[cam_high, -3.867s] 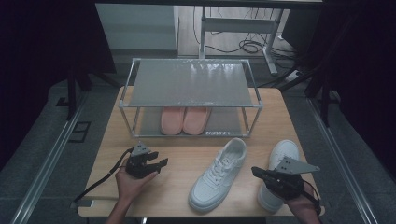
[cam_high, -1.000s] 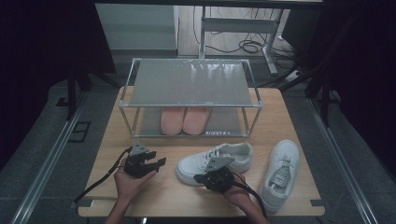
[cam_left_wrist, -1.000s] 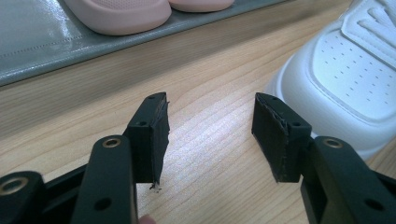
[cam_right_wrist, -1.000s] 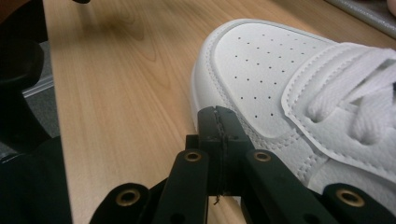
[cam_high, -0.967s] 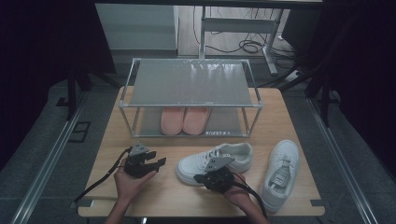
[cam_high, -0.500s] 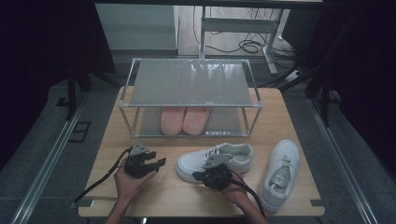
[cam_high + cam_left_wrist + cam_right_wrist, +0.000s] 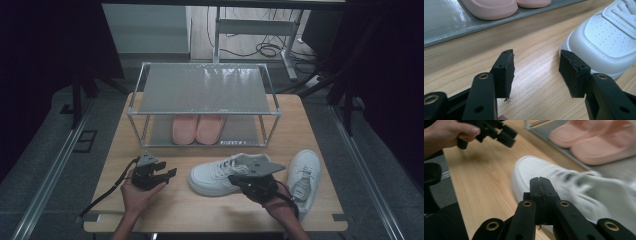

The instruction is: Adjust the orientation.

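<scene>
White sneaker (image 7: pixel 220 174) lies sideways; right claw (image 7: pixel 540 185) clenched empty; left claw (image 7: pixel 536 71) released

A shelf rack (image 7: pixel 204 95) stands at the table's (image 7: pixel 310 125) far side, with a pair of slippers (image 7: pixel 197 128) on its lower shelf. Nearer lie two sneakers: one (image 7: pixel 225 173) at centre, the other (image 7: pixel 303 177) to its right.

left claw (image 7: pixel 536 75) agape, right claw (image 7: pixel 541 195) closed

White sneaker (image 7: pixel 220 172) lying crosswise, second sneaker (image 7: pixel 303 177) beside it, upright
</scene>
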